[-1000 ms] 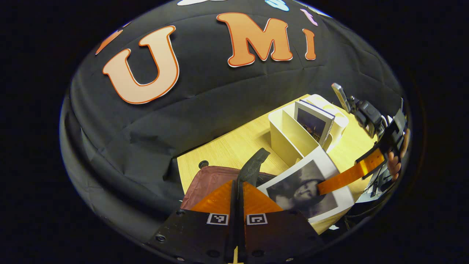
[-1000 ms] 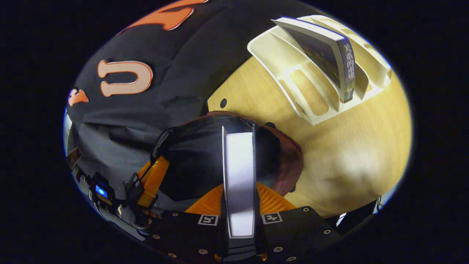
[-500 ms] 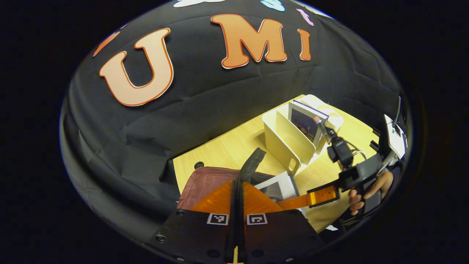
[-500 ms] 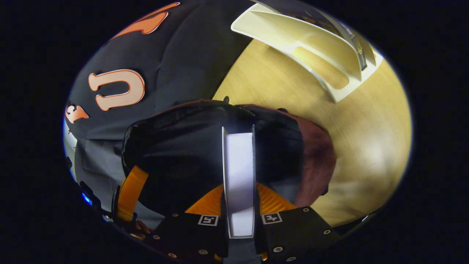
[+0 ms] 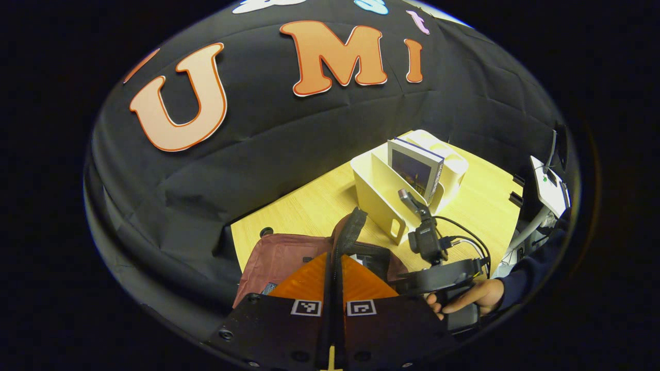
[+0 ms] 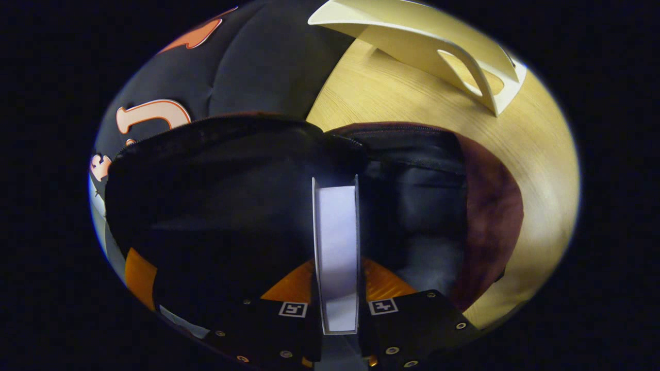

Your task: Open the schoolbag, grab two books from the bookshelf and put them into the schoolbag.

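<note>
R gripper [image 6: 335,288] is clamped on a book [image 6: 335,242], edge-on, nosing it into the open schoolbag [image 6: 484,206]. L gripper [image 5: 332,278] is pinched on the bag's strap [image 5: 350,232], prob. to hold the mouth wide. Second book [image 5: 415,172] waits in the bookshelf [image 5: 374,193].

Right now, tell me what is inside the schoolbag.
The book clamped in the right hand-held gripper is entering the schoolbag, whose dark lining shows around it. The bottom is in shadow, so whether anything else lies there cannot be seen.
</note>
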Available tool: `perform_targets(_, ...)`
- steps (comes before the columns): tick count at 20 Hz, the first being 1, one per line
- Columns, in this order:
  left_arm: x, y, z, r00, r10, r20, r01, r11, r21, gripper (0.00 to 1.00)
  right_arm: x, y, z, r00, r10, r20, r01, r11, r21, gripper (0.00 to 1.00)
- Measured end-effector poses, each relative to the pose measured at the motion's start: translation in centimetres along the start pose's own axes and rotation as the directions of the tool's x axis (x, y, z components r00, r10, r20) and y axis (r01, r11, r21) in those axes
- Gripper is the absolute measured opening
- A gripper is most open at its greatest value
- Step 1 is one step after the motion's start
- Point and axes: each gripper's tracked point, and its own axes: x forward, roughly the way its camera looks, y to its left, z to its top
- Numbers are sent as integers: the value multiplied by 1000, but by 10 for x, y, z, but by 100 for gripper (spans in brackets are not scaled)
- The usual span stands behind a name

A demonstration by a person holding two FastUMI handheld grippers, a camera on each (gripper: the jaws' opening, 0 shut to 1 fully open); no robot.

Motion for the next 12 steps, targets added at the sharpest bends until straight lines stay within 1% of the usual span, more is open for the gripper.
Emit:
perform_targets(1, 0, -2, -1, 1000, -5, -3, 5, 1000, 4, 4, 6, -1, -2, 1000, -2, -10, 3, 1000, 4, 41)
perform_targets(2, 0, -2, -2, 1000, -6, -3, 6, 1000, 4, 4, 9, -1, -5, 1000, -6, -22, 6, 1000, 13, 30)
perform_targets(4, 1, -1, -4, 1000, -10, -12, 10, 1000, 0, 4, 8, -3, -16, 998, -32, -61, 33, 999, 15, 35)
perform_targets(6, 0, 4, -2, 1000, -7, -12, 7, 1000, -8, 4, 3, -9, -16, 995, -66, -75, 66, 998, -10, 49)
perform_targets(7, 1, 6, -3, 1000, -11, -12, 11, 1000, -16, 4, 0, -14, -13, 994, -89, -67, 87, 996, -23, 50)
perform_targets(8, 0, 8, -3, 1000, -12, -14, 12, 1000, -20, 4, -7, -16, -8, 993, -103, -60, 100, 994, -41, 92)
perform_targets(9, 2, 8, -4, 1000, -20, -19, 19, 999, -28, 4, -12, -18, -4, 991, -117, -58, 114, 992, -51, 77)
perform_targets(10, 3, 7, -6, 999, -28, -21, 27, 999, -37, 3, -17, -18, 0, 991, -119, -57, 116, 992, -56, 96)
perform_targets(12, 3, 7, -7, 999, -34, -24, 33, 998, -51, 3, -31, -13, 16, 994, -108, -36, 105, 993, -60, 97)
